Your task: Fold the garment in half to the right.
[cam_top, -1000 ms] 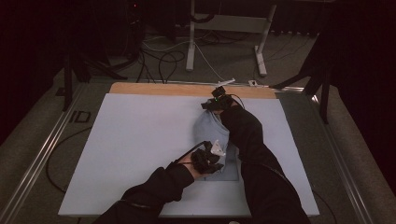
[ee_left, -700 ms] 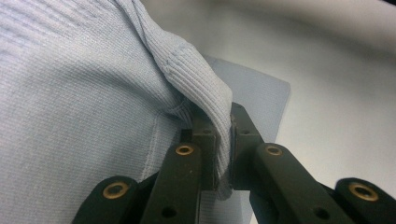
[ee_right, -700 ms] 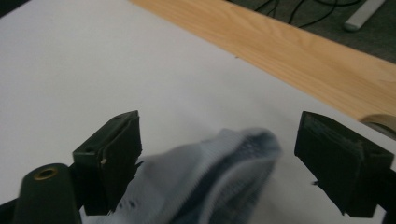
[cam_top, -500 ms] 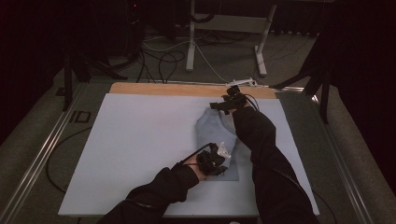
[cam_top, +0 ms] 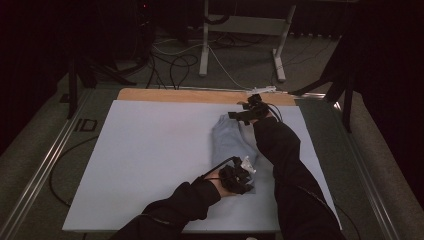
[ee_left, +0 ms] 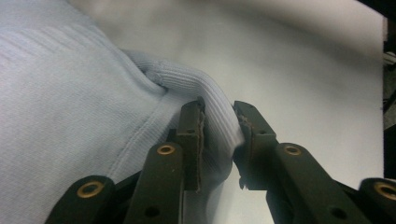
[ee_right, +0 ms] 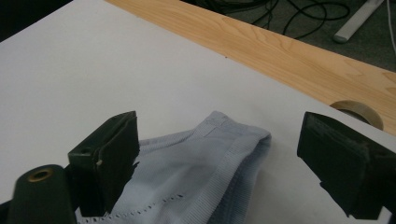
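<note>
Garment: a pale blue knitted top lies folded on the right half of the white worktop, one end near the wooden strip at the far edge.
Left tongs: at the near end of the garment, straddling a ribbed hem. The jaws have just been opening, and the ribbed edge still sits between them; a gap shows on the right pad's side, so this reads as a grip being let go, not a clench.
Right tongs: spread wide above the far end, nothing between them. They have just swung open too, and compared with a second ago this hand has drawn off toward the wooden strip.
What it means: both ends are being let go at once, so I judge the fold is laid down and settling.
Material: soft fine knit, with a ribbed band at the hem and a line of small eyelet holes in the right gripper view.
Shape: flat and roughly oblong, with doubled layers showing at the far corner.
Worktop surface: smooth, matt and white; a round cut-out shows in the wood.
</note>
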